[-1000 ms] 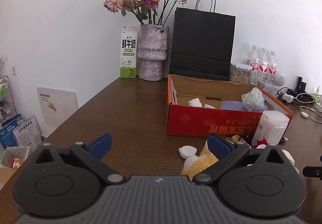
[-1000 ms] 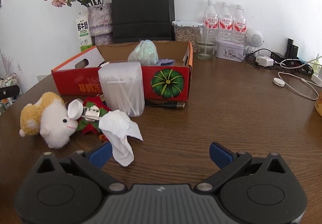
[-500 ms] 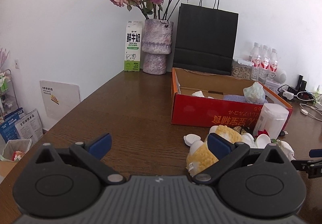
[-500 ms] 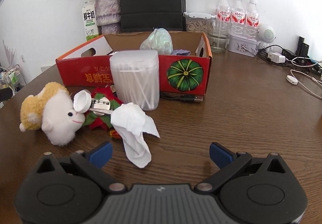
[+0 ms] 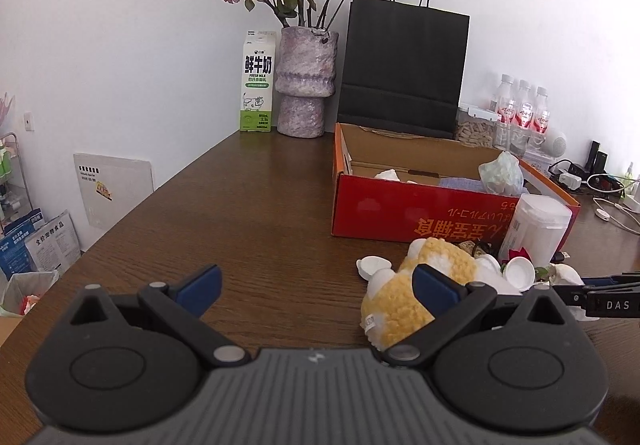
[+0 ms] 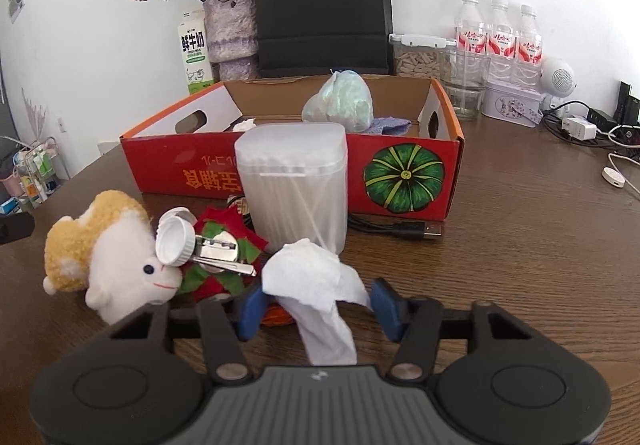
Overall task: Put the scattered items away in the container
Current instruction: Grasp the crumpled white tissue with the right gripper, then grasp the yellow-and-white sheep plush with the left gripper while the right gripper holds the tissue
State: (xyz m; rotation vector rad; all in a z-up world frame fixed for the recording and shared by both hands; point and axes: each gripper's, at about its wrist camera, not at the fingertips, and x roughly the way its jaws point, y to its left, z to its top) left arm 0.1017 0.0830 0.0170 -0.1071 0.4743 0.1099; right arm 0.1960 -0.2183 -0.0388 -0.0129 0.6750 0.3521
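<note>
Right tongs [image 6: 318, 305]: just been closing on a crumpled white tissue [image 6: 308, 277] lying on the table [image 6: 520, 245], pads at its edges; cannot tell whether truly pinched. Left tongs [image 5: 316, 285]: released, empty, beside a plush toy [image 5: 404, 305].

Likely trouble: thin tissue slipping or tearing under a shallow pinch; loose tail snagging the metal clip [image 6: 218, 255] just beside it; toppling the swab tub [image 6: 294, 181] just behind when lifting.

Swab tub: lidded, full of cotton swabs. Behind it, red cardboard box [image 6: 404, 181]: holding a pale green bag [image 6: 340, 103], purple cloth [image 6: 390, 125], white scrap [image 6: 245, 125].
</note>
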